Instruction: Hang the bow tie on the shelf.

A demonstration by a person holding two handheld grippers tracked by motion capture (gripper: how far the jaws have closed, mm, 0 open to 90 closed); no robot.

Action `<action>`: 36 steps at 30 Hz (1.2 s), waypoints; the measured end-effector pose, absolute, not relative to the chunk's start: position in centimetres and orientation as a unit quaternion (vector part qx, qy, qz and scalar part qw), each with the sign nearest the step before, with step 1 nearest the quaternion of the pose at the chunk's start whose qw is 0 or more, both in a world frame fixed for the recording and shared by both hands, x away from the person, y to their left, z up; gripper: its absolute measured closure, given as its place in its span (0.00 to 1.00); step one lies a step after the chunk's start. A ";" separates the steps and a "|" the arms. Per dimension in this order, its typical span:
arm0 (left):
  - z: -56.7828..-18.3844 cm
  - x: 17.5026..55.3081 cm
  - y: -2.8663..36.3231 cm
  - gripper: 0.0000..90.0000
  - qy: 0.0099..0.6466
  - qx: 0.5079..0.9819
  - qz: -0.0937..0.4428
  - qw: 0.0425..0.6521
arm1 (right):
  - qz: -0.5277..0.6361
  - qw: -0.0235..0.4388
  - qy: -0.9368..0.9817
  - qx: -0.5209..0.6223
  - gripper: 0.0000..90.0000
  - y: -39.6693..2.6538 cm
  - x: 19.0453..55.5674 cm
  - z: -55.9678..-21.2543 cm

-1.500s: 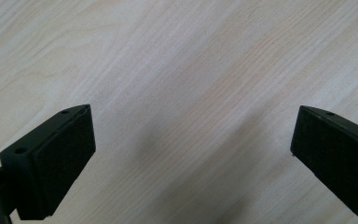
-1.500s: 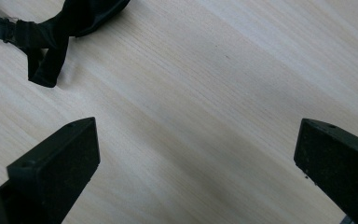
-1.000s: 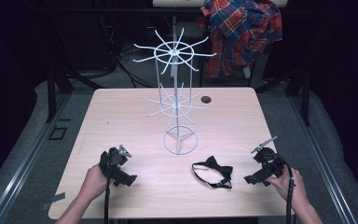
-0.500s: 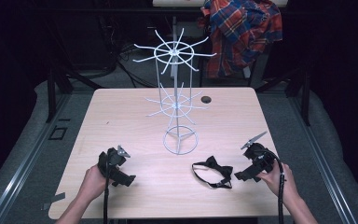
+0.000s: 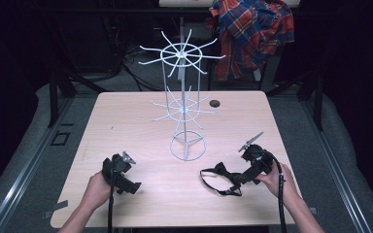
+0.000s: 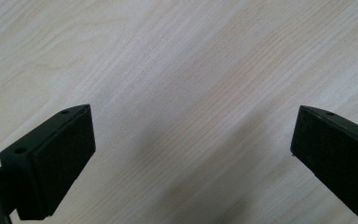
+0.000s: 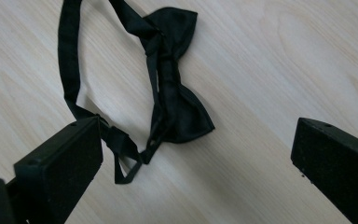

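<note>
Fingers (image 7: 335,158) on my right gripper (image 7: 193,175) spread wide, nothing held; bow tie (image 7: 168,88) lies flat on table (image 5: 126,121) between them, nearer the left jaw. Left gripper (image 6: 191,163) also wide open over bare wood. 2 tiers on wire rack (image 5: 183,109), mid-table. Plaid shirt (image 5: 252,34) behind.

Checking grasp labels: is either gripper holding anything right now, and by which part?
Nothing is held. The right gripper is open over the black bow tie, which lies flat on the table. The left gripper is open over bare wood.
</note>
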State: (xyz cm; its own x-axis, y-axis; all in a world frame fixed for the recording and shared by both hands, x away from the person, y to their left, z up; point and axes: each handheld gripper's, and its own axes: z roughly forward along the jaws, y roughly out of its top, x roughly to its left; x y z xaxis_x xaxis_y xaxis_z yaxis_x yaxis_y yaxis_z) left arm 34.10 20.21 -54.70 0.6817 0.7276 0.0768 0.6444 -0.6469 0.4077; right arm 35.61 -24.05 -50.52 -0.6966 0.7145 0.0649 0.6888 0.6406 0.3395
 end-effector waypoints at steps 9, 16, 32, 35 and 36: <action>-54.7 34.1 19.7 0.00 0.376 0.902 0.114 0.178 | 0.172 0.032 0.906 0.387 0.23 -21.8 36.4 -52.1; -54.7 34.2 19.8 0.00 0.376 0.903 0.112 0.177 | 0.149 0.032 0.911 0.383 0.51 -19.8 36.3 -53.3; -54.5 34.1 19.5 0.00 0.366 0.906 0.112 0.180 | 0.120 0.076 0.909 0.393 0.64 -19.5 36.4 -54.1; -54.4 33.9 19.4 0.00 0.365 0.906 0.115 0.182 | 0.110 0.074 0.911 0.390 0.67 -19.5 36.4 -54.5; -54.4 33.9 19.4 0.00 0.365 0.906 0.115 0.182 | 0.110 0.074 0.911 0.390 0.67 -19.5 36.4 -54.5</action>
